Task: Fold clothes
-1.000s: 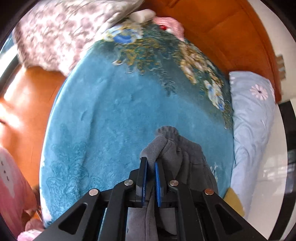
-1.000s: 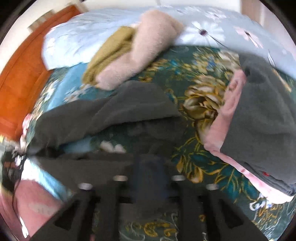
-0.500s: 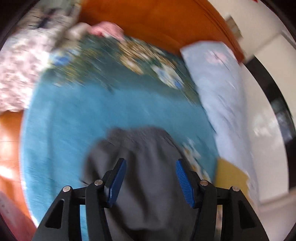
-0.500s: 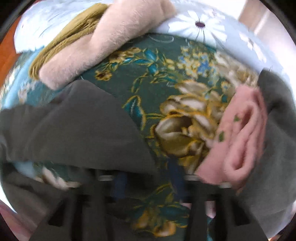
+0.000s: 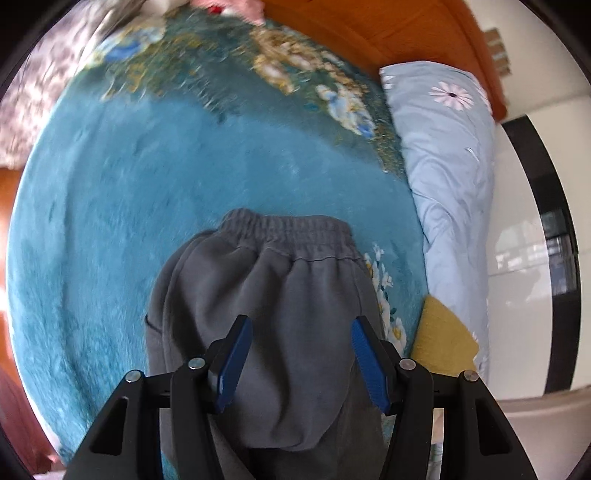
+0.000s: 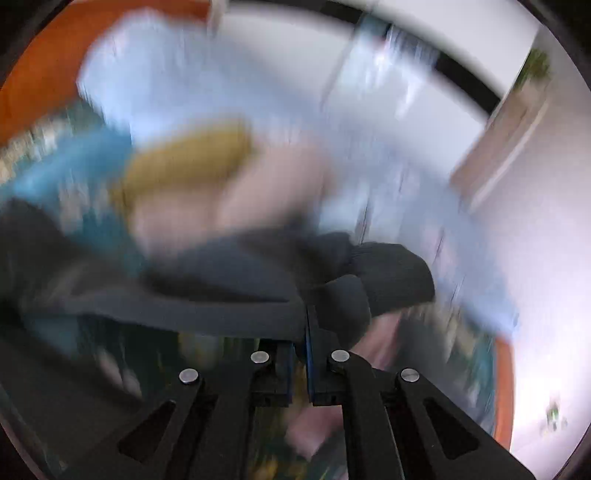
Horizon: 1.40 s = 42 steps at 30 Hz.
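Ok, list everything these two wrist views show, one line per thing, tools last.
grey sweatpants: one, dark grey, laid on the blanket with the elastic waistband at the far end; a bunched end is pinched in the right tool
blanket: one, teal with a floral border, covering the bed
quilt: one, pale blue with daisies, along the blanket's right edge
mustard garment: one, yellow-olive, folded beside the quilt
beige fluffy garment: one, pinkish beige, next to the mustard one, blurred
patterned cover: one, pink-brown floral, top left
headboard: one, orange wood, behind the bed
left tool: one, black with blue pads, open above the sweatpants
right tool: one, black, shut on grey cloth
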Motion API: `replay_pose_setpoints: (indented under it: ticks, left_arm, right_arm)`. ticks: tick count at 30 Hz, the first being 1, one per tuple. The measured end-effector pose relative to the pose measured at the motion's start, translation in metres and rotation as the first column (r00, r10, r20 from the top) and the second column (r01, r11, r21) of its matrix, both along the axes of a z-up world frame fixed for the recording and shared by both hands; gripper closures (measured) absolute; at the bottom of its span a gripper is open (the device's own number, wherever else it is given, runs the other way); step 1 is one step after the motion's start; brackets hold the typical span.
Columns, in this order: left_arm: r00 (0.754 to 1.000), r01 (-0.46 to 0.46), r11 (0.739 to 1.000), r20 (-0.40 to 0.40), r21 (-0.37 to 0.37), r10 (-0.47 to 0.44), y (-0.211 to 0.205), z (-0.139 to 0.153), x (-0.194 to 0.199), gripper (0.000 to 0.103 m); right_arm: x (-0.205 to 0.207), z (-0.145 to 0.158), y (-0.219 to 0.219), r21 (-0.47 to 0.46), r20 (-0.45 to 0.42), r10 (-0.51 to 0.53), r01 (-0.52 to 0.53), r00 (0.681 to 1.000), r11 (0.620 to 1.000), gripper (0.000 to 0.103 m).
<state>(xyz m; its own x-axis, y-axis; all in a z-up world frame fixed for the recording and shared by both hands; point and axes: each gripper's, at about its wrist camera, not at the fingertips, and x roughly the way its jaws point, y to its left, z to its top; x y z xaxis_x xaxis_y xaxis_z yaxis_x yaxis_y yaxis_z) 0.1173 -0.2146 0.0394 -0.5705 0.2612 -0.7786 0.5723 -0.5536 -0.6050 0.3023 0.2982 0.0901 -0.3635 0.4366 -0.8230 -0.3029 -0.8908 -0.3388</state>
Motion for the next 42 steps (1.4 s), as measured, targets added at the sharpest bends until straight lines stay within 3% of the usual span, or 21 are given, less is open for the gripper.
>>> replay_pose_setpoints:
  ticks: [2,3,5,8,10,12,14,16,18,24,28,30,32,37,40,42]
  left_arm:
    - [1.000,-0.007,1.000,0.007,0.017,0.007,-0.001,-0.003,0.002,0.043]
    - [1.000,-0.011,1.000,0.008,0.017,0.011,-0.001,-0.003,0.003,0.043]
    - [1.000,-0.019,1.000,0.009,0.016,0.019,-0.002,-0.004,0.004,0.042]
    - [0.999,-0.042,0.999,0.011,-0.004,0.042,-0.002,-0.004,0.007,0.042]
    - [0.995,-0.099,0.994,0.012,-0.041,0.100,-0.009,-0.001,0.012,0.042]
    - [0.983,-0.177,0.981,0.038,-0.074,0.181,-0.019,-0.004,0.020,0.042]
    - [0.966,-0.240,0.967,0.082,-0.086,0.247,-0.028,-0.011,0.026,0.042]
    - [0.954,-0.263,0.964,0.136,-0.043,0.267,-0.035,-0.026,0.026,0.042]
    - [0.942,-0.265,0.962,0.194,-0.063,0.273,-0.036,-0.036,0.023,0.042]
    - [0.936,-0.182,0.974,0.278,-0.136,0.214,-0.025,-0.053,0.004,0.043]
    - [0.928,-0.182,0.977,0.310,-0.110,0.208,-0.025,-0.070,0.000,0.047]
    - [0.928,-0.170,0.980,0.319,-0.100,0.193,-0.023,-0.077,-0.004,0.063]
    - [0.931,-0.154,0.981,0.314,-0.120,0.185,-0.020,-0.078,-0.007,0.093]
    - [0.939,-0.242,0.952,0.202,-0.188,0.279,-0.023,-0.059,0.005,0.097]
    - [0.912,-0.305,0.936,0.230,-0.176,0.341,-0.034,-0.069,0.014,0.098]
    - [0.888,-0.352,0.927,0.269,-0.127,0.374,-0.042,-0.082,0.020,0.098]
  right_arm:
    - [0.008,-0.049,0.005,-0.106,0.163,-0.028,0.045,0.986,0.993,0.098]
    - [0.016,-0.060,0.005,-0.165,0.189,-0.022,0.054,0.982,0.985,0.098]
    - [0.024,-0.052,0.003,-0.171,0.177,-0.012,0.042,0.984,0.984,0.097]
    - [0.024,-0.019,0.000,-0.209,0.113,0.009,0.015,0.994,0.978,0.082]
    - [0.016,0.010,-0.004,-0.224,0.023,0.040,-0.034,0.999,0.974,0.050]
    - [0.003,0.029,-0.011,-0.223,-0.045,0.060,-0.068,0.997,0.972,0.041]
    - [-0.015,0.029,-0.022,-0.263,-0.066,0.079,-0.094,0.995,0.960,0.041]
    - [-0.031,0.016,-0.035,-0.333,-0.062,0.092,-0.107,0.994,0.937,0.041]
    - [-0.050,-0.002,-0.050,-0.410,-0.042,0.109,-0.117,0.993,0.905,0.041]
    - [-0.115,-0.023,-0.108,-0.593,-0.067,0.169,-0.175,0.983,0.786,0.041]
    - [-0.168,-0.030,-0.144,-0.655,-0.069,0.233,-0.220,0.970,0.723,0.041]
    - [-0.194,-0.033,-0.162,-0.669,-0.071,0.271,-0.247,0.960,0.701,0.041]
    - [-0.215,-0.036,-0.178,-0.666,-0.063,0.304,-0.267,0.951,0.696,0.041]
    - [-0.264,-0.052,-0.206,-0.674,-0.039,0.339,-0.275,0.940,0.686,0.041]
    - [-0.293,-0.069,-0.214,-0.694,-0.013,0.331,-0.247,0.943,0.677,0.041]
    - [-0.311,-0.083,-0.221,-0.710,0.011,0.328,-0.224,0.944,0.668,0.041]
